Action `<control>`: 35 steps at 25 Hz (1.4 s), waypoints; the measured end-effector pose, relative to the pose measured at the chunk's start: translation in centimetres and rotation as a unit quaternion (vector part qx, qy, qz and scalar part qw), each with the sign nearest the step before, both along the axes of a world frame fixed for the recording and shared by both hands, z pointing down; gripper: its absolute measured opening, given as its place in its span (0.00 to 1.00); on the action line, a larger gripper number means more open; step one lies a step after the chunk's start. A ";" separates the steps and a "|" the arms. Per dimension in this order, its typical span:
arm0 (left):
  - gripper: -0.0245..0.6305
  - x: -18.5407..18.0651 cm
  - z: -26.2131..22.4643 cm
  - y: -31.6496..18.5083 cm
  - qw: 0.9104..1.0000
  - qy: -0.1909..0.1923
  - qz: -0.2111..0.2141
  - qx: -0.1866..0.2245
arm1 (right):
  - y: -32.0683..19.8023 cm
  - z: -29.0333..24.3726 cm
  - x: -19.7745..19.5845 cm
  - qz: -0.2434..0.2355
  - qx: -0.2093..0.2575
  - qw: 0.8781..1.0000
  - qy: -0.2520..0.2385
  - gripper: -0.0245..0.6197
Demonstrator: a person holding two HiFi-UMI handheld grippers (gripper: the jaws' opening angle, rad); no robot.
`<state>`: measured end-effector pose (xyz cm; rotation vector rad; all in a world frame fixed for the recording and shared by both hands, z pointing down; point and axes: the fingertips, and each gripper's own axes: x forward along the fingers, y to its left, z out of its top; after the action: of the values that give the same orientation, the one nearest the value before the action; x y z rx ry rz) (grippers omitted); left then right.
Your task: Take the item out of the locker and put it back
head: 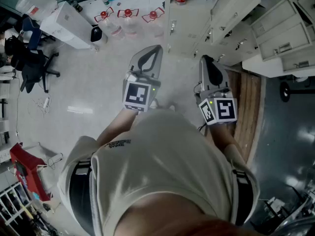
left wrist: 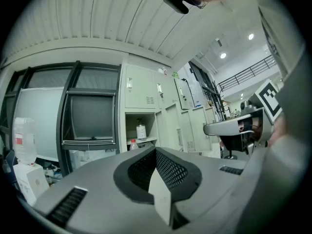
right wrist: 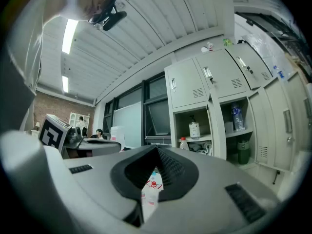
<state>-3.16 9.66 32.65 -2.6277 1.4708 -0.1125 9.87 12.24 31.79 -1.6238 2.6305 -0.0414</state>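
The grey lockers (right wrist: 214,77) stand ahead, and two compartments are open. One holds a white pump bottle (right wrist: 194,129) and, on the shelf below it, a red-capped bottle (right wrist: 184,143). The other holds a clear water bottle (right wrist: 237,117) above a green bottle (right wrist: 243,152). In the left gripper view the white bottle (left wrist: 141,130) and the red-capped one (left wrist: 132,144) also show. My left gripper (head: 158,47) and right gripper (head: 204,58) are both shut and hold nothing. Both are well short of the lockers, at about waist height.
Three red-capped bottles (head: 128,14) stand on the floor left of the lockers, near a white box (head: 69,21). An office chair (head: 29,65) and a red case (head: 27,168) are at the left. A wooden platform (head: 246,97) lies under the lockers at the right.
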 end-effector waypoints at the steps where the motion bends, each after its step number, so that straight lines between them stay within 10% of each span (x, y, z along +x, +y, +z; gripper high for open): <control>1: 0.06 0.0 0.0 0.0 1.000 0.000 0.002 -0.002 | 0.0 -0.1 -0.1 0.000 0.000 1.000 0.000 0.04; 35: 0.06 3.3 1.0 -0.4 0.999 -0.007 -0.041 -0.007 | -2.1 1.5 3.0 -0.045 -0.015 0.999 -0.022 0.04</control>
<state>0.15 9.29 33.66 -2.5732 1.5791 -0.1490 12.84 10.16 33.28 -1.4955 2.6803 -0.1185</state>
